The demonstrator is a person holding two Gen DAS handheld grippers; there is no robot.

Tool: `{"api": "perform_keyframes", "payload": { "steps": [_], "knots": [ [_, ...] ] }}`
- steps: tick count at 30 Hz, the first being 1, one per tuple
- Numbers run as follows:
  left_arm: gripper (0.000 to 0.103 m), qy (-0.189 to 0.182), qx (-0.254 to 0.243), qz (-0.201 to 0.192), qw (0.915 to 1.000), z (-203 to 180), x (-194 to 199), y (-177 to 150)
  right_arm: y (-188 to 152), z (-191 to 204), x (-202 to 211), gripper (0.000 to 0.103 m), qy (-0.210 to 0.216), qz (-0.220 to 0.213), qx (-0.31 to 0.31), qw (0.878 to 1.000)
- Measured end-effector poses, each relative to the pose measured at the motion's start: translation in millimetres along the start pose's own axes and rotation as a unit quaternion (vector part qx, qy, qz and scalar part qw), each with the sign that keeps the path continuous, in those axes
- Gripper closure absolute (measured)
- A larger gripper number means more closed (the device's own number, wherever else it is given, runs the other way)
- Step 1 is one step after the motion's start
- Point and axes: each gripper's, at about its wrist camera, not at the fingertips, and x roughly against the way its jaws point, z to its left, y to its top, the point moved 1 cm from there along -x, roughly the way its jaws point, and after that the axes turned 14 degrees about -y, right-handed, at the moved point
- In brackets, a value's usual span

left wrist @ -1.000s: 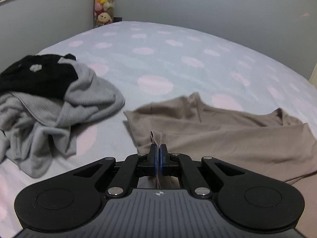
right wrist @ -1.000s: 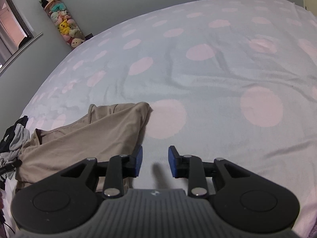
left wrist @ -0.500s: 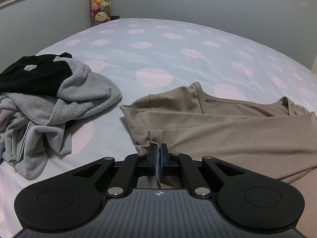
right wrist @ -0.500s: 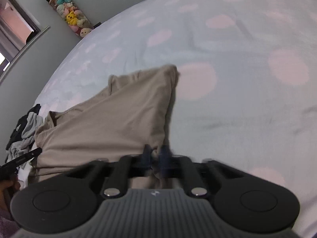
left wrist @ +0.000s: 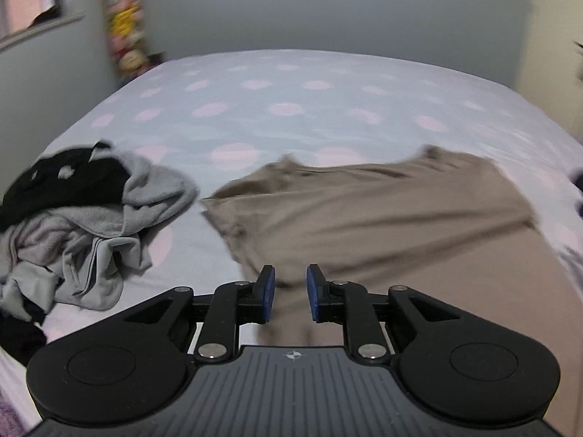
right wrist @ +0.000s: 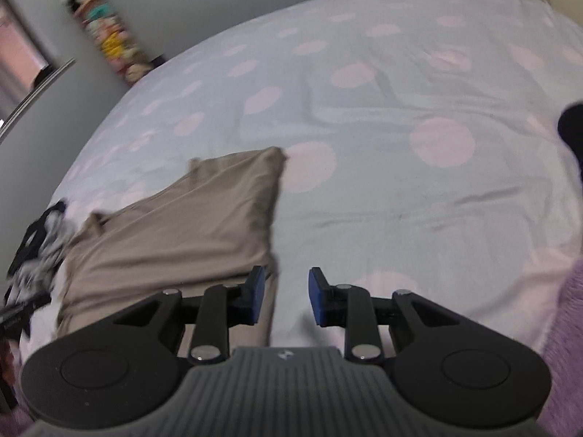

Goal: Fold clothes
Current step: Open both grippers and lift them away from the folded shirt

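Spotted bedsheet (left wrist: pixel 277 109) bears a tan shirt (left wrist: pixel 382 225) spread flat for folding; both left gripper (left wrist: pixel 289 293) and right gripper (right wrist: pixel 282 295) hover with jaws spread, empty, over its near edge.

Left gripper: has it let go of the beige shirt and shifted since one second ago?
Yes. The left gripper now stands open above the beige shirt, and it has pulled back and up: the grey-and-black clothes pile sits lower in its view.

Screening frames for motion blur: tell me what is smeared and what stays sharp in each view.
Left wrist: stuffed toys and tan shirt smeared; left gripper sharp. Right wrist: toys and clothes pile smeared; right gripper crisp.
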Motion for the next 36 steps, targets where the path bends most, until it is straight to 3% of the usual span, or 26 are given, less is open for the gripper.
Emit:
{"api": "perform_keyframes", "payload": {
  "steps": [8,11,14,17,21,24,30,32,34,36],
  "knots": [
    [0.075,-0.046,-0.085,0.029,0.9949,-81.2,68.1,-39.8,-65.8,25.5,85.9,0.064,0.046,-0.019,0.159,0.986],
    [0.075,-0.046,-0.110,0.052,0.9915,-104.5,88.0,-50.7,-96.2,27.9,106.9,0.062,0.067,-0.014,0.185,0.980],
    [0.075,-0.038,-0.140,0.064,0.9873,-124.1,115.8,-53.3,-118.8,27.6,126.0,0.062,0.082,-0.019,0.172,0.981],
    [0.075,-0.010,-0.179,0.067,0.9815,-137.6,159.0,-39.5,-133.3,25.5,142.1,0.062,0.094,-0.033,0.137,0.986],
    [0.075,0.026,-0.194,0.058,0.9788,-152.1,217.4,-8.9,-138.8,26.7,163.5,0.061,0.109,-0.059,0.111,0.986],
    [0.074,0.054,-0.205,0.056,0.9757,-163.4,260.0,13.9,-136.4,27.4,179.2,0.053,0.116,-0.077,0.104,0.985],
    [0.074,0.131,-0.250,0.086,0.9554,-194.8,319.1,36.1,-132.7,36.8,190.9,0.052,0.152,-0.102,0.085,0.979],
    [0.073,0.143,-0.243,0.082,0.9557,-199.0,333.0,40.3,-132.6,46.4,187.6,0.052,0.165,-0.098,0.086,0.978],
    [0.065,0.152,-0.239,0.073,0.9564,-200.4,333.9,40.3,-133.3,54.1,186.5,0.052,0.171,-0.096,0.094,0.976],
    [0.064,0.148,-0.235,0.068,0.9583,-199.6,322.8,38.2,-136.2,57.9,187.3,0.052,0.169,-0.098,0.108,0.975]
  ]
}}
